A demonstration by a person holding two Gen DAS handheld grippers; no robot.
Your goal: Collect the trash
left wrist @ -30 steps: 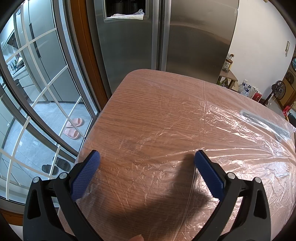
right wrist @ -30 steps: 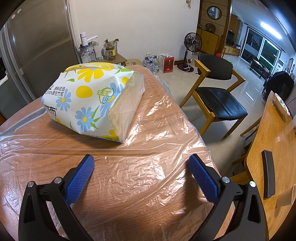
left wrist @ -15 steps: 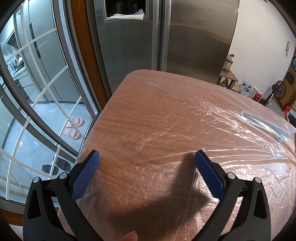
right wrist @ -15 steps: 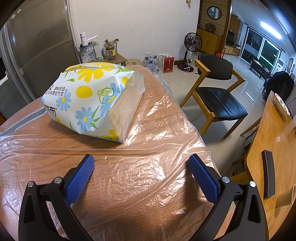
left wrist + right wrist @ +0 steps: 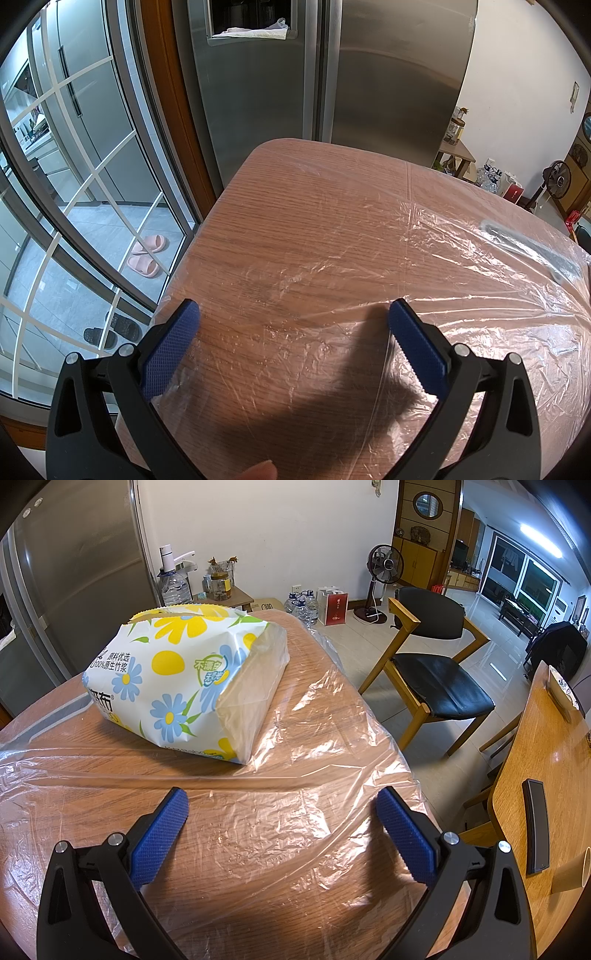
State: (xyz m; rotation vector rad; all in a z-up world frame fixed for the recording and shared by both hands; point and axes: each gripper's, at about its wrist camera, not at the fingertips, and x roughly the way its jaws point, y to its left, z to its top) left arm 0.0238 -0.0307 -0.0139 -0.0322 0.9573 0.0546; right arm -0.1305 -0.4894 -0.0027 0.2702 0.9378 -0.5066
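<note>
A large clear plastic sheet (image 5: 280, 834) lies crinkled over the wooden table (image 5: 295, 192); the same clear plastic sheet (image 5: 461, 295) covers the table's right part in the left wrist view. A flowered tissue pack (image 5: 177, 679), its end torn wide, rests on the sheet ahead and left of my right gripper (image 5: 282, 805). That gripper hovers open just above the plastic, holding nothing. My left gripper (image 5: 293, 317) is open too, above the sheet's left edge. A fingertip (image 5: 258, 470) shows at the bottom edge.
A steel fridge (image 5: 332, 74) stands beyond the table, a glass sliding door (image 5: 74, 184) to the left with slippers (image 5: 146, 254) on the floor. On the right are a black-seated wooden chair (image 5: 436, 675), a second wooden table (image 5: 546, 775) with a remote (image 5: 535, 825), a fan (image 5: 384, 568) and water bottles (image 5: 301, 605).
Neither gripper has moved. Only the fingertip at the bottom of the left wrist view has crept further into view.
</note>
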